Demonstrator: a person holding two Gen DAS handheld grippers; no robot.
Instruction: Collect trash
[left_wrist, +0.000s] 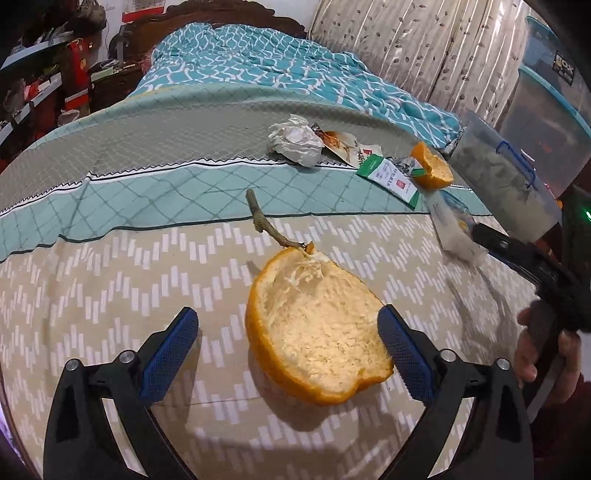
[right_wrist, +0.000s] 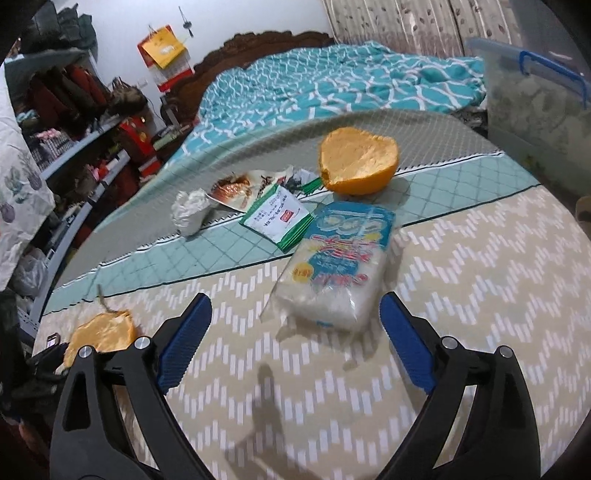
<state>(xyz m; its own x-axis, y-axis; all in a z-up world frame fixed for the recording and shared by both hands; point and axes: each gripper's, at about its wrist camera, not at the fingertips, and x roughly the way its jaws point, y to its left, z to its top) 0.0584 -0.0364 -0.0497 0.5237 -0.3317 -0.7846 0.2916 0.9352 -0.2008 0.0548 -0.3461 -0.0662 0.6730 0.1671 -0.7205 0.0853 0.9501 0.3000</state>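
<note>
On the bed, between the blue pads of our left claw (left_wrist: 288, 345), lies a large piece of orange peel (left_wrist: 317, 332), pith side up, with a short twig (left_wrist: 266, 221) at its far edge. The claw is spread wide; its right pad sits just beside the peel's edge, and we cannot tell whether they touch, while the left pad stands clear of it.

Our right claw (right_wrist: 295, 334) is also released, its fingers wide apart on either side of a clear plastic bag (right_wrist: 332, 273) with blue printing that lies on the beige zigzag part of the bedspread (right_wrist: 480, 280). The bag's near end reaches in between the pads, but neither pad grips it.

Just beyond the bag lies a green and white packet (right_wrist: 282, 218), its corner tucked against the bag's far end. Behind that rests a second orange peel (right_wrist: 360, 166), cupped and tilted, on the teal checked band of the bedspread. To the left of the packet lies a torn brown wrapper (right_wrist: 236, 190), and beside it a crumpled white tissue (right_wrist: 190, 212).

From the left wrist view, the same trash runs in a row across the bed beyond the near peel, with the right claw's black arm entering from the right edge.

Farther off, a teal patterned quilt (right_wrist: 314, 85) is heaped near the carved wooden headboard (right_wrist: 258, 40). A clear storage box (right_wrist: 535, 107) with a blue handle stands at the right, and cluttered shelves (right_wrist: 74, 129) line the left wall.
</note>
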